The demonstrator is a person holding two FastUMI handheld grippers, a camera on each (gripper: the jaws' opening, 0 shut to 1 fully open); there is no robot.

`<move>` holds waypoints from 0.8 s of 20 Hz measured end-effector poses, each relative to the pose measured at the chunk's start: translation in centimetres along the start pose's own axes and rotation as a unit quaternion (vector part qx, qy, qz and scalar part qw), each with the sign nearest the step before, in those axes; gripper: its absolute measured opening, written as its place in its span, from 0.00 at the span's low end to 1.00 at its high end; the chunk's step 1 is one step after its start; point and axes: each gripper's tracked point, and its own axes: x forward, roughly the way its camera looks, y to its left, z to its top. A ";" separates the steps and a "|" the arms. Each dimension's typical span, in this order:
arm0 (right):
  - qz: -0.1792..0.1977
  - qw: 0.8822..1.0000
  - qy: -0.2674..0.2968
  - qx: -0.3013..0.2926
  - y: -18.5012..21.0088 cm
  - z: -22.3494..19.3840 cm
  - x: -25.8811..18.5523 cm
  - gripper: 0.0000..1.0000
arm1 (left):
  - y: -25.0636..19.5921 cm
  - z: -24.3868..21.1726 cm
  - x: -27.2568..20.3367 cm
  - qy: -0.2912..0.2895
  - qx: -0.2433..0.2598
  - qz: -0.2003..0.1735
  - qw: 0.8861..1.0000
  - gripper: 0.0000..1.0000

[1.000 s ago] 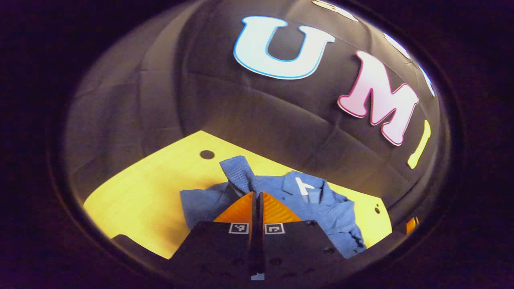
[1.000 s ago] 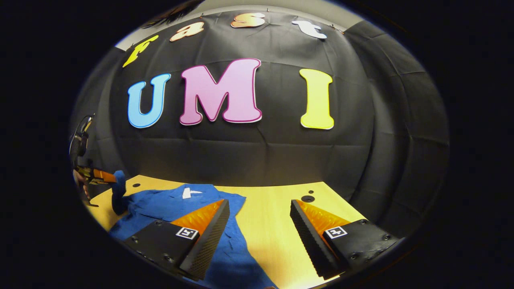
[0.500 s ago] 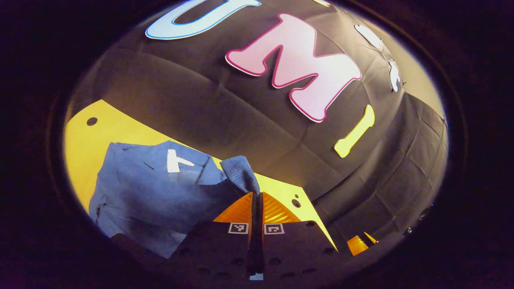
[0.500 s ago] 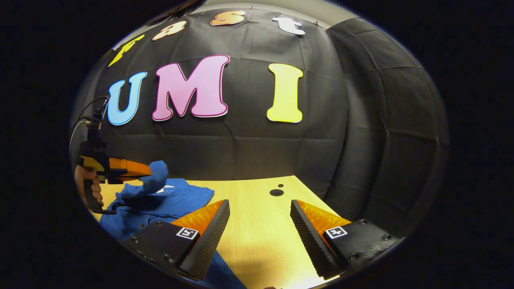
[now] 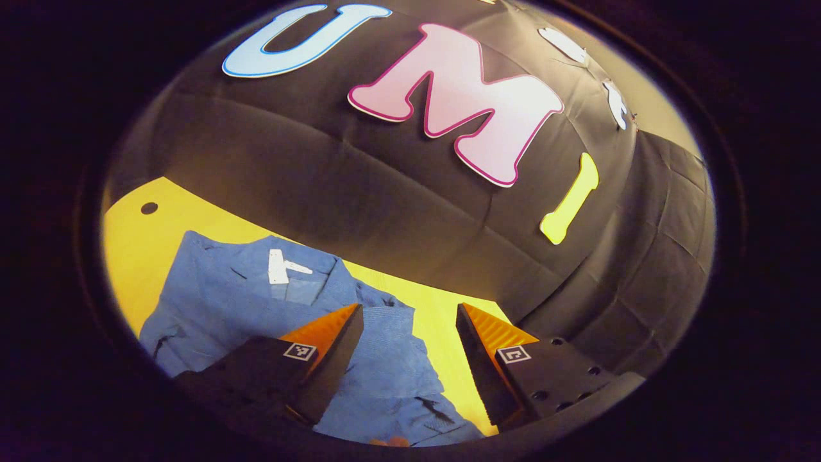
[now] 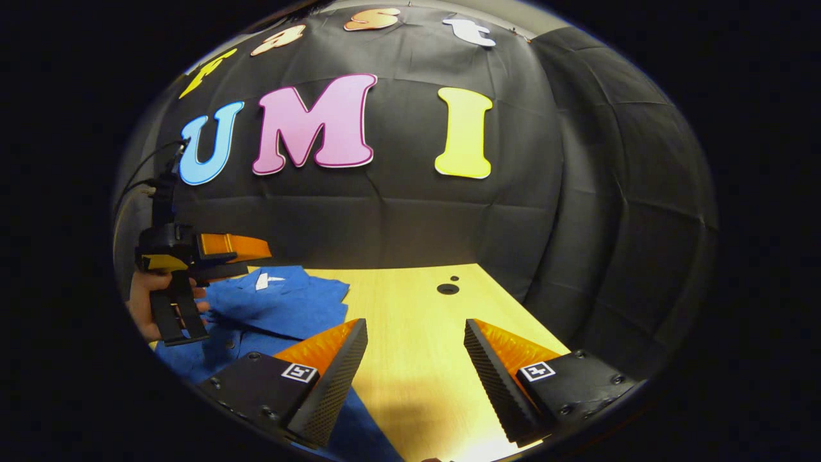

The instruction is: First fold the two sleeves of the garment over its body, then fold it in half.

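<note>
- A pale wooden table (image 6: 410, 308) carries the work; black cloth hangs as a wall right behind its far edge and wraps round on the side away from the garment.
- Two round dark holes (image 6: 447, 288) sit in the table top near that far edge, well apart from the garment; in the left gripper view another hole (image 5: 149, 208) shows in the table corner beyond the garment's collar.
- The blue garment (image 5: 256, 301) lies spread on the table with its collar toward the wall, a white tag (image 5: 277, 266) at the neck.
- In the left gripper view a fold of blue cloth lies over the garment's body, reaching toward the bare table beside it.
- The left claw (image 5: 409, 317) is spread wide, nothing between its fingers; it hangs above the garment's edge, one finger over the cloth, the other over bare table.
- In the right gripper view that same claw (image 6: 260, 247) hovers above the collar end of the garment, held by a hand (image 6: 144, 301) on its grip, with cables running up from it.
- The right claw (image 6: 415, 330) is also spread and holds nothing; it sits over bare table beside the garment, its one finger overlapping the blue hem.
</note>
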 end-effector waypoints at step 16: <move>0.021 0.967 0.255 0.006 2.9 -17.5 -9.5 0.99 | 18.9 -15.1 -33.0 0.197 0.066 0.227 0.951 0.85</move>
